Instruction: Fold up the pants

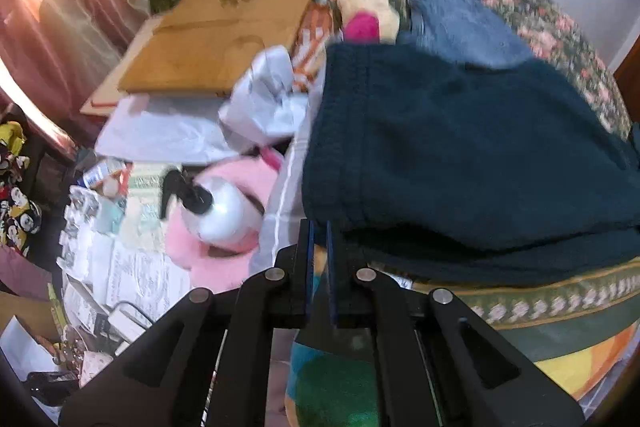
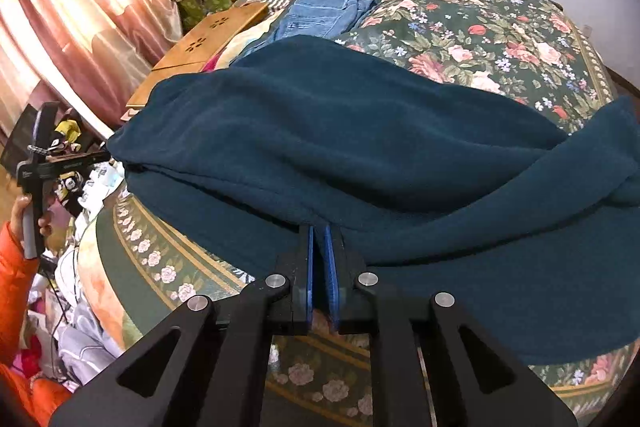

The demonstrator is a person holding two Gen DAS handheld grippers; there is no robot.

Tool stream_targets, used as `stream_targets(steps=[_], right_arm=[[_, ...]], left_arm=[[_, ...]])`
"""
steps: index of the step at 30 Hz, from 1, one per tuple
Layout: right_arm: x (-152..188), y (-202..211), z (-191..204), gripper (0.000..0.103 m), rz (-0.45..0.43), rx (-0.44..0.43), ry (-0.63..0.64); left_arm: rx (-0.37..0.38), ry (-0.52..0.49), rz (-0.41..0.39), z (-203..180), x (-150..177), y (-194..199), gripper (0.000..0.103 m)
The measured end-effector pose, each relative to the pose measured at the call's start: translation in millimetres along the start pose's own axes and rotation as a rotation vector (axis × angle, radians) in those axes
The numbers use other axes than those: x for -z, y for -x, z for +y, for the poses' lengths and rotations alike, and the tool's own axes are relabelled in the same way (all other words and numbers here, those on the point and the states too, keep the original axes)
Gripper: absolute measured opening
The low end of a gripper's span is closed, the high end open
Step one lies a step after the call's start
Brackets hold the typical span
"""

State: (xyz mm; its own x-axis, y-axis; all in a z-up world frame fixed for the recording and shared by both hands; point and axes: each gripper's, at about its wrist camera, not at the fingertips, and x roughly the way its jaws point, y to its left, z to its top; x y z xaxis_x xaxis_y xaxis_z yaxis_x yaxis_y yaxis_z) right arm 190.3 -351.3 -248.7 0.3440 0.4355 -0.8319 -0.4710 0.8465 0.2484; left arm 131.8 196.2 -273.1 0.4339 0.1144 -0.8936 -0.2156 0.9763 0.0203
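With the dark teal pants (image 2: 360, 155) spread across the frame centre on the floral bedspread (image 2: 480, 11), the left gripper (image 1: 319, 227) and right gripper (image 2: 319, 231), each narrowed onto the near hem, risked dragging the fold askew if either pinch slipped.

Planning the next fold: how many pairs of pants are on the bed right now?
2. The dark teal pants lie across the bed's near edge; the blue jeans lie behind them, toward the wall. More could be hidden underneath.
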Motion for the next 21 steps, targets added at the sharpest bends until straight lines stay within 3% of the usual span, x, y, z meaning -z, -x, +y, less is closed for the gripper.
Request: stream_targets(steps=[2,5,7,8,10,14,16,21], right_arm=[[-2.0,8.8,-5.4,0.011,0.006,0.007,-0.015],[-4.5,26.6,-17.7,0.014,-0.019,0.005,-0.041],[-7.1,38.5,-27.0,0.024,-0.045,0.03,-0.058],[-8.2,47.4,-35.3,0.033,-0.07,0.052,-0.067],[-11.0,61.4,-49.3,0.04,-0.116,0.094,-0.076],[-21.3,84.3,-95.1,0.041,-0.163,0.2,-0.143],[-28.3,90.4,-118.2,0.041,-0.175,0.23,-0.191],[-48.1,90.6,-183.8,0.041,-0.187,0.342,-0.295]], left_arm=[[-0.01,-0.009,-0.029,-1.4,-8.5,12.3,0.006],[0.006,-0.022,-0.079,-12.2,-23.8,32.8,0.014],[0.016,-0.028,-0.102,-20.7,-33.4,40.0,0.036],[0.025,-0.032,-0.118,-27.5,-39.2,43.5,0.043],[0.041,-0.039,-0.144,-40.8,-46.8,46.9,0.054],[0.075,-0.06,-0.158,-72.9,-69.6,44.0,0.056],[0.087,-0.064,-0.162,-90.8,-81.9,38.7,0.062],[0.118,-0.078,-0.147,-129.1,-110.6,15.3,0.064]])
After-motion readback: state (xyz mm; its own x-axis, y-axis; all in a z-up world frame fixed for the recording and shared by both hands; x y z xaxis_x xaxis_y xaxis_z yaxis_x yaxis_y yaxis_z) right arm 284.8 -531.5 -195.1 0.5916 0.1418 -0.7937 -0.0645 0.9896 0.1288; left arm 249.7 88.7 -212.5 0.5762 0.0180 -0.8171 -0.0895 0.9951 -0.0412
